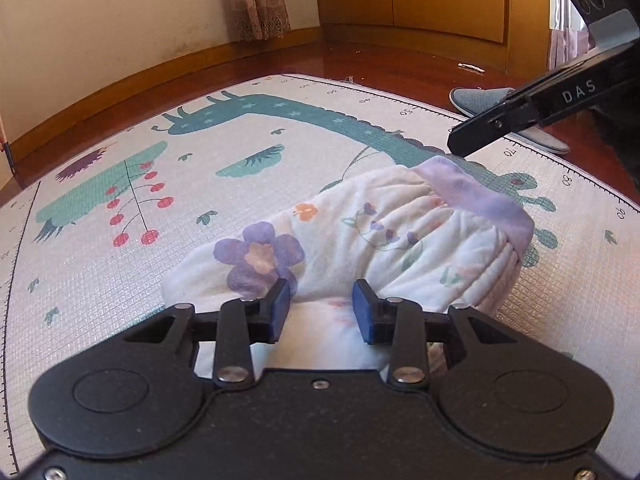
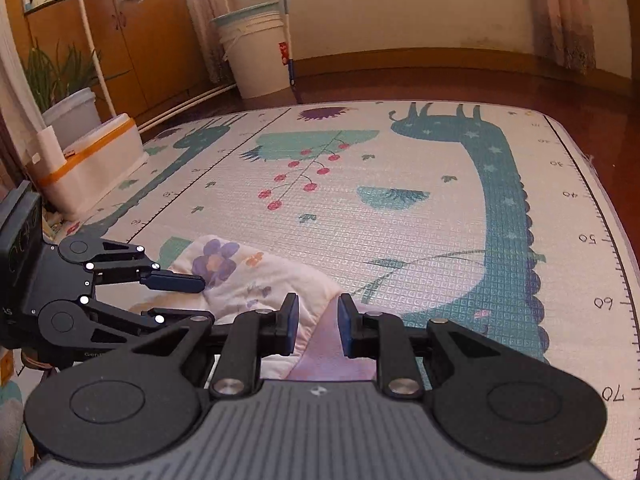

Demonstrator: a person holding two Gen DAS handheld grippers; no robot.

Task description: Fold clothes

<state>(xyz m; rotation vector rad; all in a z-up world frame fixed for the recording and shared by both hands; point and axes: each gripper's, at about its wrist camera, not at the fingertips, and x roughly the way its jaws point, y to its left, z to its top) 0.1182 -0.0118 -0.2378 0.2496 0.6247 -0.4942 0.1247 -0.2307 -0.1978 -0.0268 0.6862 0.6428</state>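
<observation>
A small white garment [image 1: 400, 240] with purple and orange flowers and a lilac waistband [image 1: 480, 196] lies bunched on the play mat [image 1: 160, 264]. My left gripper [image 1: 322, 308] is open low over the garment's near edge, with cloth showing between its blue pads. A finger [image 1: 492, 128] of the right gripper reaches in from the upper right, just above the waistband. In the right wrist view my right gripper [image 2: 318, 324] is open, and the lilac waistband [image 2: 324, 356] lies in the gap, not pinched. The left gripper [image 2: 192, 298] is at the left, over the garment [image 2: 248, 276].
A grey slipper [image 1: 488, 100] sits at the mat's far right edge on the wooden floor [image 1: 380, 64]. A white bucket [image 2: 256, 52], a mop handle [image 2: 289, 28] and a white-and-orange box [image 2: 92, 160] stand beyond the mat. Wooden cabinets and potted plants line the walls.
</observation>
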